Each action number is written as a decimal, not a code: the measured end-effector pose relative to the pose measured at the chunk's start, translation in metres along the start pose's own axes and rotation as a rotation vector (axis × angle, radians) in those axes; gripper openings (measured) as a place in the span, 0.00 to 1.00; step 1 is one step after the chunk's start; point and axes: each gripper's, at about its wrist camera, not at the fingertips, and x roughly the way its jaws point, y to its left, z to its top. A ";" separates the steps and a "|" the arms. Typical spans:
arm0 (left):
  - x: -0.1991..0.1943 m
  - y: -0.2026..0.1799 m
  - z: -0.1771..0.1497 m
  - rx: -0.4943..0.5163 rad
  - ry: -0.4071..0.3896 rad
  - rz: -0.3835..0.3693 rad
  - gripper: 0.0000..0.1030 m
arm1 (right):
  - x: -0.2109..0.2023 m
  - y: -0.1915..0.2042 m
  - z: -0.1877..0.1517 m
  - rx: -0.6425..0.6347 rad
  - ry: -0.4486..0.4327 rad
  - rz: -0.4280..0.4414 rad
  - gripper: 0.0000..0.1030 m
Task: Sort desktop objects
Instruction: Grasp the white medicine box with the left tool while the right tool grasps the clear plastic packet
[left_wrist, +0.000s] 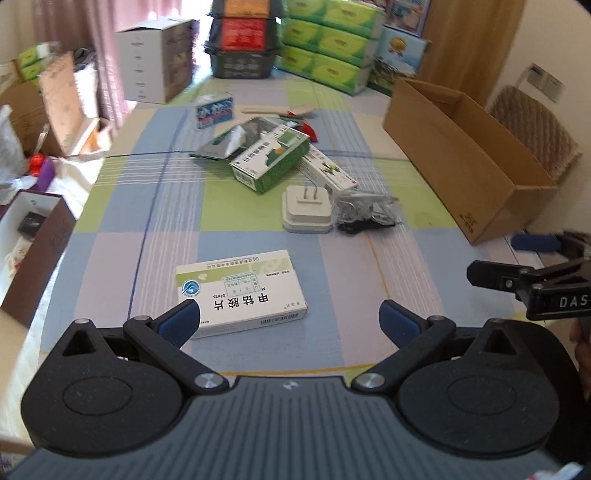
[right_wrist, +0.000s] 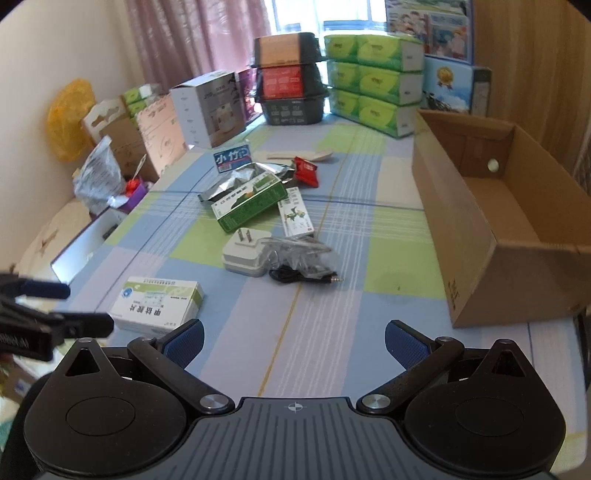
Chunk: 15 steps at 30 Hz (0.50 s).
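On tablecloth (left_wrist: 258, 229), near edge: white medicine box (left_wrist: 242, 293), lying flat, unsorted. Farther, mid-table: green box (left_wrist: 271, 158), white plug adapter (left_wrist: 306, 210), bagged cable (right_wrist: 303, 264), foil pouch (left_wrist: 229, 142), red packet (right_wrist: 306, 170), blue-and-white box (left_wrist: 215, 109), all still loose. Right side: cardboard box (right_wrist: 491, 221), apparently empty; sorting judged barely begun. Left gripper (left_wrist: 290, 321): jaws wide apart, holding nothing; white medicine box overlaps its left finger, mostly ahead of the gap. Right gripper (right_wrist: 294, 341): jaws apart, empty, over bare cloth.
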 end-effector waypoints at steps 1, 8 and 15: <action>0.002 0.003 0.004 0.032 0.012 -0.014 0.99 | 0.002 0.000 0.004 -0.035 0.006 -0.001 0.98; 0.034 0.022 0.027 0.318 0.091 -0.036 0.99 | 0.023 -0.013 0.032 -0.189 0.045 0.020 0.98; 0.076 0.025 0.029 0.589 0.179 -0.093 0.94 | 0.059 -0.019 0.059 -0.309 0.157 0.102 0.98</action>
